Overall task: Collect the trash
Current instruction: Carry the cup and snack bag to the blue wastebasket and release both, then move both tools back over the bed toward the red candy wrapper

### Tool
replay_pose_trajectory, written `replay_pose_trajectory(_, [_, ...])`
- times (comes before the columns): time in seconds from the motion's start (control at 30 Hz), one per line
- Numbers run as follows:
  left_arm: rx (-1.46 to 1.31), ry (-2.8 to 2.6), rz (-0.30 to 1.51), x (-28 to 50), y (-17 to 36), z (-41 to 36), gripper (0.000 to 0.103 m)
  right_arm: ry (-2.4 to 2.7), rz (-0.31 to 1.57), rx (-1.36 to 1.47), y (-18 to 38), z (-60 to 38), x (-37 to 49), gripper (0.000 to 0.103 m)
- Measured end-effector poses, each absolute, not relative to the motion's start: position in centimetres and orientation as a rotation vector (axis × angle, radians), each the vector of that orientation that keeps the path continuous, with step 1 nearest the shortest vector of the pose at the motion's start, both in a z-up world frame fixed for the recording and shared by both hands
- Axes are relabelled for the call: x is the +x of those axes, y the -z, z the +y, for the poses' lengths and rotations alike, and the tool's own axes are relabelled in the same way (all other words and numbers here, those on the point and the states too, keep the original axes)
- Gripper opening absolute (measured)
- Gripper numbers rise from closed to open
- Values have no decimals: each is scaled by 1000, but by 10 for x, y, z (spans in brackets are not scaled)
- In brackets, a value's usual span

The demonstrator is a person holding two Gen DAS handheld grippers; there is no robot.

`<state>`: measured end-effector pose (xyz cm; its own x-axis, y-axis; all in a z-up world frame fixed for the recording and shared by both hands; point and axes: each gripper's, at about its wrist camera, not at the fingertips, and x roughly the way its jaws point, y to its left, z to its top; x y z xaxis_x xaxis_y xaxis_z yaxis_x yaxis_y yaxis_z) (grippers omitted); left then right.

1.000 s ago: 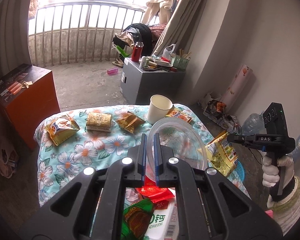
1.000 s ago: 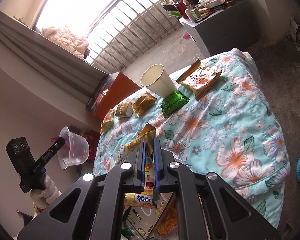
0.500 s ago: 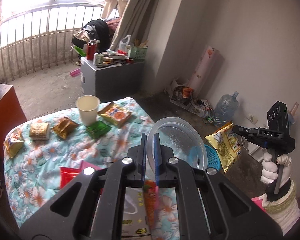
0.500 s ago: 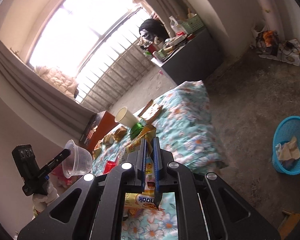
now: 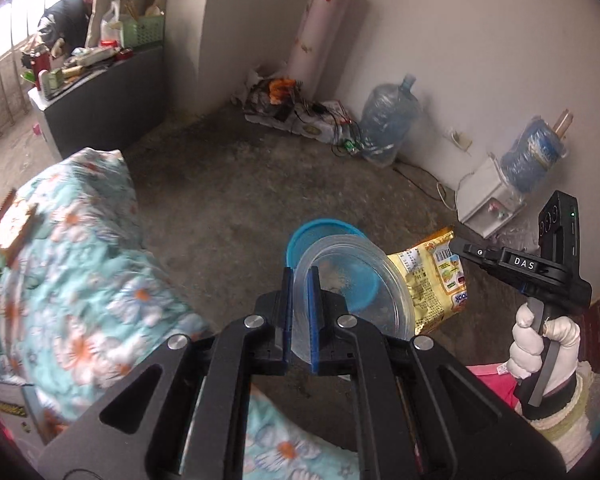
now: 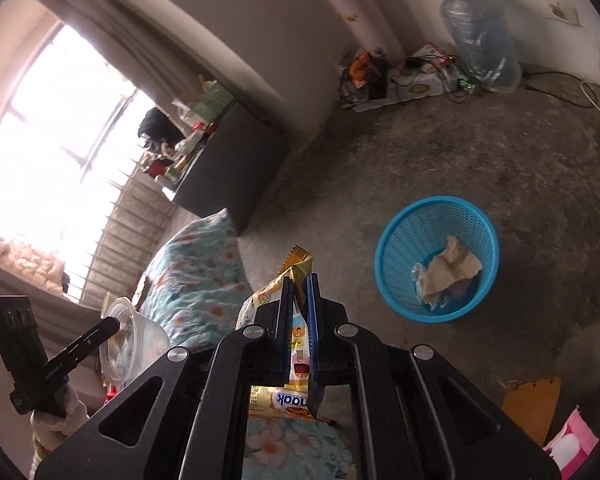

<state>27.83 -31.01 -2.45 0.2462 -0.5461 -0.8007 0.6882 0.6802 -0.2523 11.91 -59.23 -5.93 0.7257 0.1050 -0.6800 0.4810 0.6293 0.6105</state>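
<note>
While the left tongs pinch the rim of a clear plastic bowl, the right tongs pinch a yellow snack bag. Ahead of and below both stands the blue basket, right-forward of the right tongs, probably nearer the left ones. Crumpled paper lies inside it; bare floor around, nothing between. Further off stands a water jug.
</note>
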Motion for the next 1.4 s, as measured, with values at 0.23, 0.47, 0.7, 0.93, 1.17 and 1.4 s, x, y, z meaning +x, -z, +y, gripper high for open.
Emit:
replay_pose_trajectory(0.23, [288,861,1141,299,104,-425,5,391,812,949,129,-644,140,7])
replay_pose_trajectory(0.47, [303,872,1193,323,156,-499,50,556,885,1028,193,-691,177,49])
replay_pose_trajectory(0.7, [305,846,1143,318,148,-476,51,579,907,1031,222,-685,159,52])
replay_pose_trajectory(0.93, [282,842,1100,315,86,-402,59,517,862,996,189,-662,130,52])
replay_pose_trajectory(1.17, [241,799,1030,286,27,-296,66,305,785,886,110,-604,120,52])
replay_pose_trajectory(1.4, [104,795,985,250,-16,-178,68,45,752,694,19,-507,131,63])
